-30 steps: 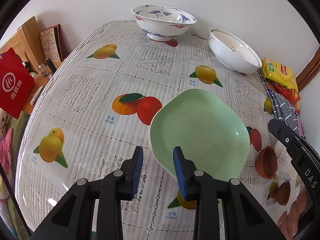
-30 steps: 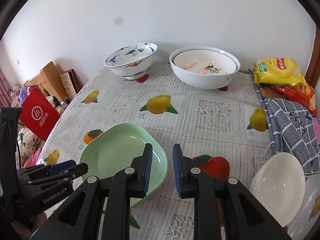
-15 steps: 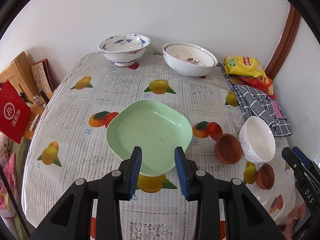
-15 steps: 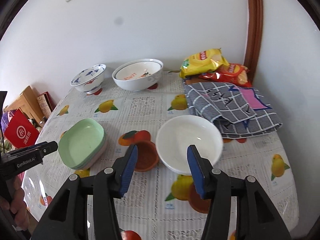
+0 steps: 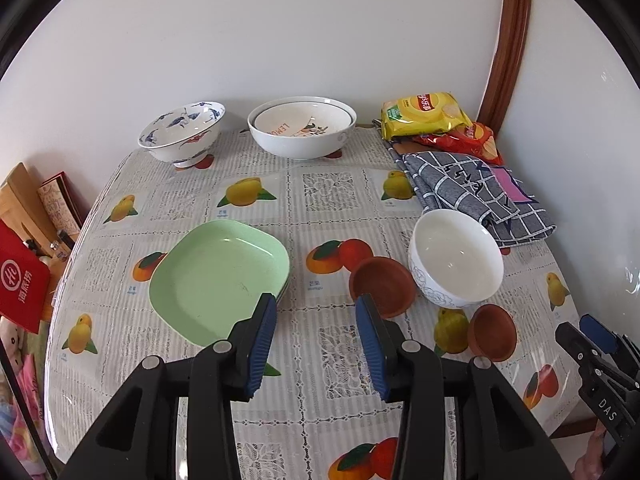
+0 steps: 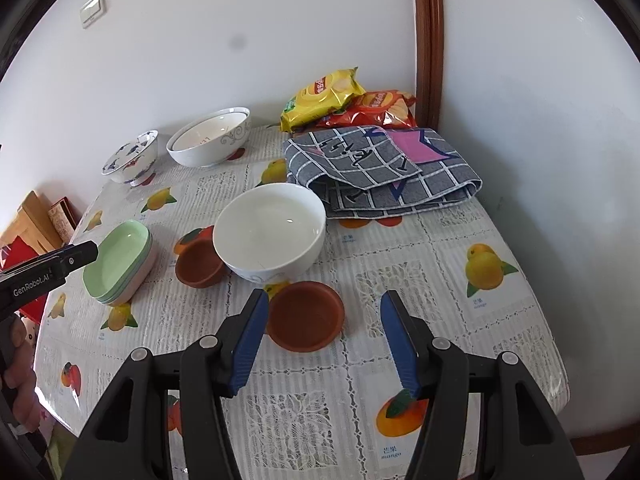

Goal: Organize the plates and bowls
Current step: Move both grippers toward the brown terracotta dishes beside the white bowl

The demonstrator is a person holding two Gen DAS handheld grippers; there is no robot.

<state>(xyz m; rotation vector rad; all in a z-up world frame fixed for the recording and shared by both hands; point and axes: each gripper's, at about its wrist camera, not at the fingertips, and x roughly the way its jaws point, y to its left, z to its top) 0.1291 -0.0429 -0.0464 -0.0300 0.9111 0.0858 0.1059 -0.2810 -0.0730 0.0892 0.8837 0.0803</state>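
Observation:
A stack of green plates (image 5: 218,278) (image 6: 120,266) lies left of centre on the table. A white bowl (image 5: 456,264) (image 6: 270,232) stands to its right, with one small brown dish (image 5: 380,286) (image 6: 200,264) touching its left side and another (image 5: 492,332) (image 6: 306,316) in front of it. At the back stand a blue-patterned bowl (image 5: 182,134) (image 6: 132,158) and two nested white bowls (image 5: 302,128) (image 6: 210,138). My left gripper (image 5: 316,346) is open and empty, above the table between the plates and the first dish. My right gripper (image 6: 322,342) is open and empty, just short of the nearer brown dish.
A folded grey checked cloth (image 5: 476,196) (image 6: 380,168) and two snack bags (image 5: 424,114) (image 6: 324,96) lie at the back right by the wall. Beyond the table's left edge are a red bag (image 5: 20,280) and wooden boards (image 5: 24,204).
Both grippers have pulled back and swung right, away from the green plates. Both have opened wider. The white bowl and brown dishes have come into view.

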